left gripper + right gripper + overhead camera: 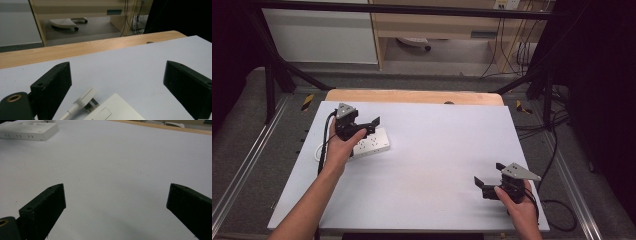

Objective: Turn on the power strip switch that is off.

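A white power strip (374,142) lies on the left part of the white table top (437,150). My left gripper (368,127) hovers over the strip's far end, open and holding nothing. In the left gripper view the left gripper (118,72) has its jaws spread wide, with a white plug (83,100) and a corner of the power strip (115,110) low between them. My right gripper (489,174) rests near the front right of the table, open and empty. In the right gripper view the right gripper (117,192) faces bare table, and the power strip (27,131) lies far off at the top left.
A white cord (319,151) loops off the strip toward the table's left edge. A wooden strip (412,96) runs along the table's far edge. Beyond it stand a wooden desk (437,25) and hanging cables (512,50). Dark frame posts flank the table.
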{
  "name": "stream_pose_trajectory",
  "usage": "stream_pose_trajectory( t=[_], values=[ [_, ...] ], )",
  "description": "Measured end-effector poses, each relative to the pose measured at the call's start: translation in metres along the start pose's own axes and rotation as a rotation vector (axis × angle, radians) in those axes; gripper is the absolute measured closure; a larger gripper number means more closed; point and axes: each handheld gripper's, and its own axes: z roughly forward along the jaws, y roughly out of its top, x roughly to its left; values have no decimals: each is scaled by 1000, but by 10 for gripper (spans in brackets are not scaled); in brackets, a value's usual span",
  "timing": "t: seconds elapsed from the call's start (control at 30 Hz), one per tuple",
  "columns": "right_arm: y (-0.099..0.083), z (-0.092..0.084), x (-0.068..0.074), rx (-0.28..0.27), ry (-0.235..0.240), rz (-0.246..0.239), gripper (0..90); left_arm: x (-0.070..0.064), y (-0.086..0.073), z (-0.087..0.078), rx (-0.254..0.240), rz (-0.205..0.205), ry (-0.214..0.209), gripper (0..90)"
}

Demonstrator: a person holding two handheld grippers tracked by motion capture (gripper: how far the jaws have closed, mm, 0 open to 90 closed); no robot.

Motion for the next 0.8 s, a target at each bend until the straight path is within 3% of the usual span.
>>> stream_pose_trajectory(
  t=[0.63, 0.8],
  values=[
    [0, 0, -2, 5, -10, 5, 34, 6, -10, 13, 83, 6, 29, 86],
    [0, 0, -1, 6, -6, 4, 33, 5, -10, 16, 82, 6, 29, 86]
  ],
)
